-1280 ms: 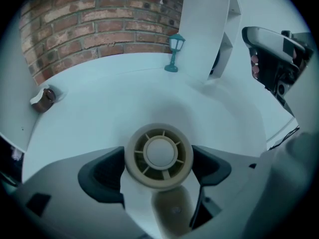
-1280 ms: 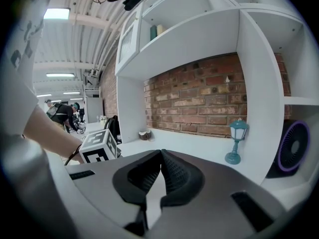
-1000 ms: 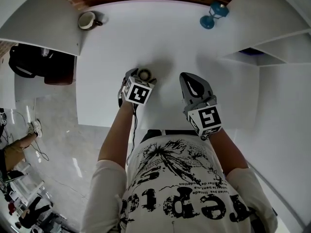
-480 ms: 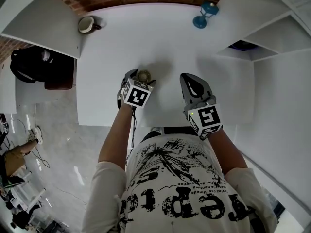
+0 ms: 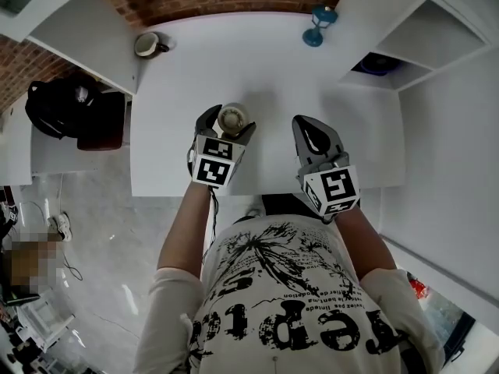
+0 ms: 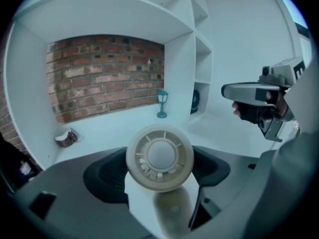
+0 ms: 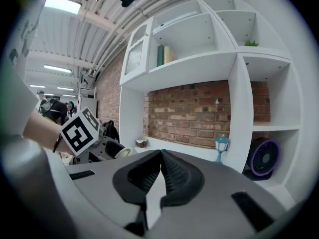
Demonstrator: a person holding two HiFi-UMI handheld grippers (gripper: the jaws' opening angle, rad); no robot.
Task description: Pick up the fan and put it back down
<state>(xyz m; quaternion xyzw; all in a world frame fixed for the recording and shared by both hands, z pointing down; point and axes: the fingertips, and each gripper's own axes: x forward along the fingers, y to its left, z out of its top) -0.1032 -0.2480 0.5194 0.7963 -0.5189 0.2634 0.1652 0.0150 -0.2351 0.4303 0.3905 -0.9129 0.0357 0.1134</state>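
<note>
Your left tongs [image 5: 229, 127] are clamped on the fan [image 6: 159, 157], one jaw on each side of it. The round beige head faces the left gripper's camera and its base hangs below, between the jaws. Just where the pads bite is hidden behind the head. Seen from the head view, the fan sits over the middle of the desk [image 5: 273, 68], on the near half. It looks to be raised off the surface, though no view shows a plain gap under the base.

Your right tongs [image 7: 160, 156] are closed together with nothing in them. They hover beside the left pair, apart from the fan, over the near part of the desk.

By my reading you are at the top of the pick, with the putting-down yet to come. The next move is to lower the fan straight down with the base level, so that it meets the desk flat. Part the left jaws only once the base is resting on the desk. Then draw the tongs back toward you without brushing the head, which looks light and top-heavy enough to tip. The desk under the fan is bare; the lamp [image 5: 316, 26] and cup [image 5: 146, 44] stand well away at the far edge.
</note>
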